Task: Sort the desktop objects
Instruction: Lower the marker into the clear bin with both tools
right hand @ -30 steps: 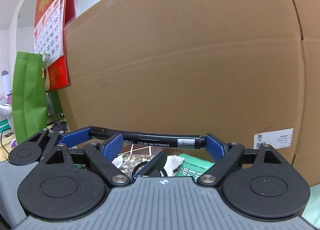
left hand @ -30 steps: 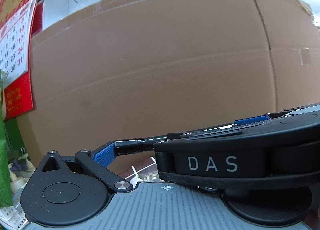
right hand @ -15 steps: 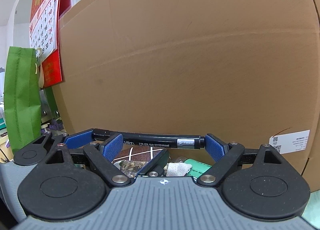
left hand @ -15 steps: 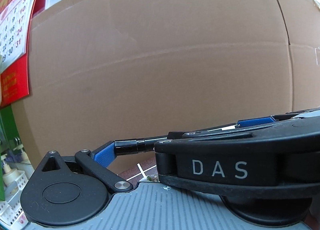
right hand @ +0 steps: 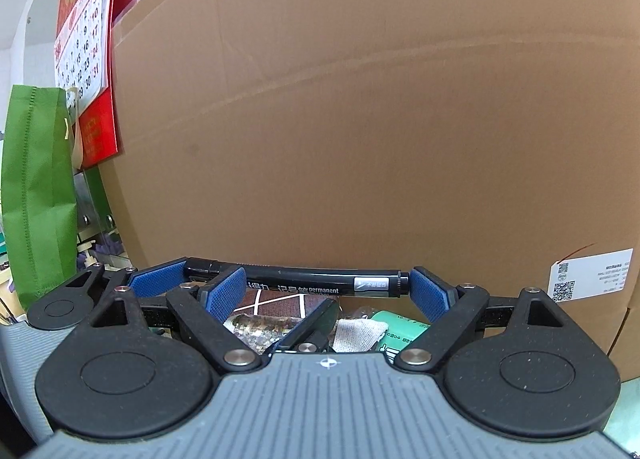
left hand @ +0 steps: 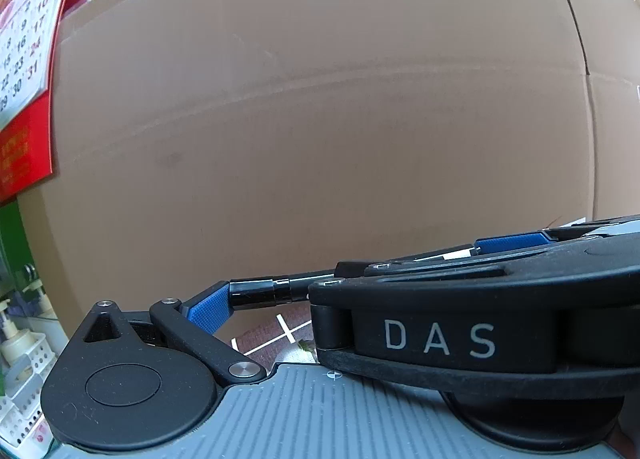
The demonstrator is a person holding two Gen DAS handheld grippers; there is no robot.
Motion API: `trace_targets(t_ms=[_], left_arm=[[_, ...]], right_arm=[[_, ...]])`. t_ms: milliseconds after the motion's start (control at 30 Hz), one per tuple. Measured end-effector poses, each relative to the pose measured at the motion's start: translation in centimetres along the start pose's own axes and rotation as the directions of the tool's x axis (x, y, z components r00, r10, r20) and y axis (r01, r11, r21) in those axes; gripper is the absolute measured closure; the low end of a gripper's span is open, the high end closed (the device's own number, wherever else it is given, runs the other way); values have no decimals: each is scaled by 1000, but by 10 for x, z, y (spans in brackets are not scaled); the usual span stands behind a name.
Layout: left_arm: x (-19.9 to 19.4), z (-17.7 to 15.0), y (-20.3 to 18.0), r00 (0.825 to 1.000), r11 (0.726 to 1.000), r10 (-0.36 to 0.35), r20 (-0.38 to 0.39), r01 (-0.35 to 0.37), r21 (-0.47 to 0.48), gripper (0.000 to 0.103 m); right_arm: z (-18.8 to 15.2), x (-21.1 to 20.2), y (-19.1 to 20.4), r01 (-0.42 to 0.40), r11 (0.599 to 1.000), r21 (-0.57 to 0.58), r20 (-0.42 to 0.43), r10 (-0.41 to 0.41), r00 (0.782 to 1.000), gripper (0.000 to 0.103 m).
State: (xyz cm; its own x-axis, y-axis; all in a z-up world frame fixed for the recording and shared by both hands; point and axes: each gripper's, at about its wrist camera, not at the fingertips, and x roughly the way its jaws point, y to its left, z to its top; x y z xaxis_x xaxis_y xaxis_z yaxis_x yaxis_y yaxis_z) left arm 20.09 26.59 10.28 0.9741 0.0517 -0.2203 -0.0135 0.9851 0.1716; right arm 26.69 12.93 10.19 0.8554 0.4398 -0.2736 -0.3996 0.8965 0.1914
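Both claws share one black cylindrical permanent marker [right hand: 304, 279], level before a brown cardboard box [right hand: 380, 119]. The right claw [right hand: 324, 293] spans it lengthwise, wide-set pads against its ends; the left claw [left hand: 360, 291] presses its cap end, the other pad hidden.

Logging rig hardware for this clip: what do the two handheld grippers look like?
Both tongs match: black linkage arms with silver pivot pins, round black hubs, ribbed grey bodies and blue textured pads. The right tongs carry white "DAS" lettering, seen from the left tongs' camera. No sleeves or cables visible.
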Motion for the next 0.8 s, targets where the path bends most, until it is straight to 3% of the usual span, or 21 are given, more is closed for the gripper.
trace_targets(t_ms=[800], left_arm=[[-1, -11, -4, 998, 1000, 0, -70, 1, 11, 0]], right_arm=[[-3, 11, 0, 11, 1000, 19, -52, -10, 999, 11]])
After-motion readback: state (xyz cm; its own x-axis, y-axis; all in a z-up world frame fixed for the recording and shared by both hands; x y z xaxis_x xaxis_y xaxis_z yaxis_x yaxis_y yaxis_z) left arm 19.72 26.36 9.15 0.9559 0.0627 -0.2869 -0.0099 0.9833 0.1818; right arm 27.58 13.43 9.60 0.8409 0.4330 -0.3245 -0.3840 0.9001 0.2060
